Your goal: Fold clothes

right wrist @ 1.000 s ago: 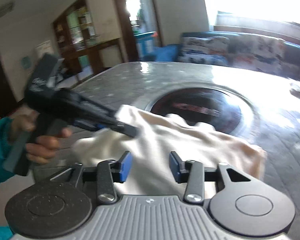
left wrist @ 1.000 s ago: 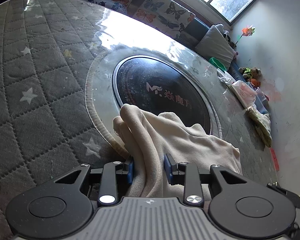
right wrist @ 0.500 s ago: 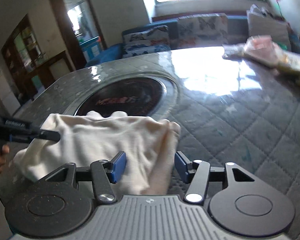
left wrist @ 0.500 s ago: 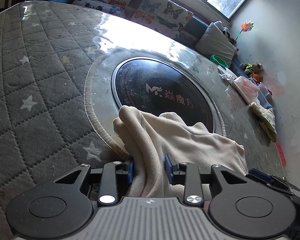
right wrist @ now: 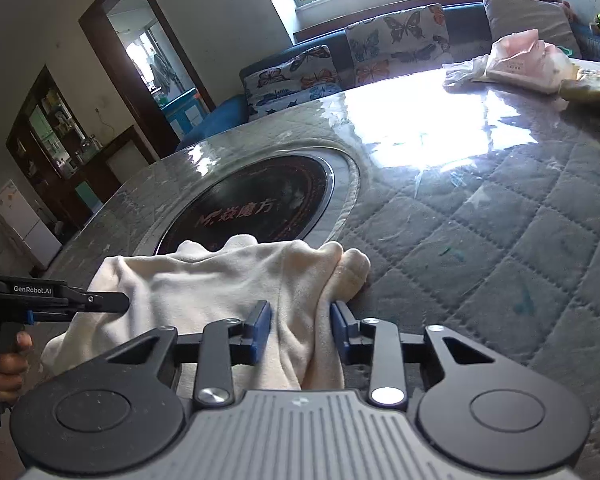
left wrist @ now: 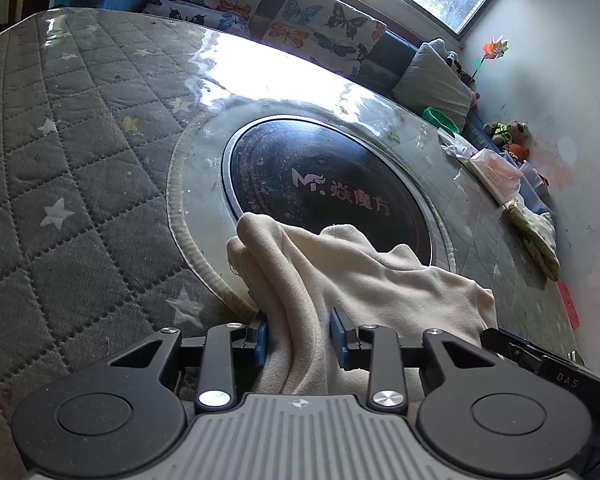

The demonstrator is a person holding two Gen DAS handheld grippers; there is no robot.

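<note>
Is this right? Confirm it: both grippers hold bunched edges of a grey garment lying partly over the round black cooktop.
One thing is wrong: the garment is cream, not grey, as the right wrist view shows. Left gripper, right gripper and cooktop are as stated.

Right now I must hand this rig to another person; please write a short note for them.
Left tool: clamped on one bunched end of the cream garment.
Right tool: jaws closing on the opposite bunched end.
Garment: rumpled on the quilted table, its far edge over the dark round plate.
Done: both ends gathered.
Left: no neat fold is visible; lift, spread and fold it.
</note>
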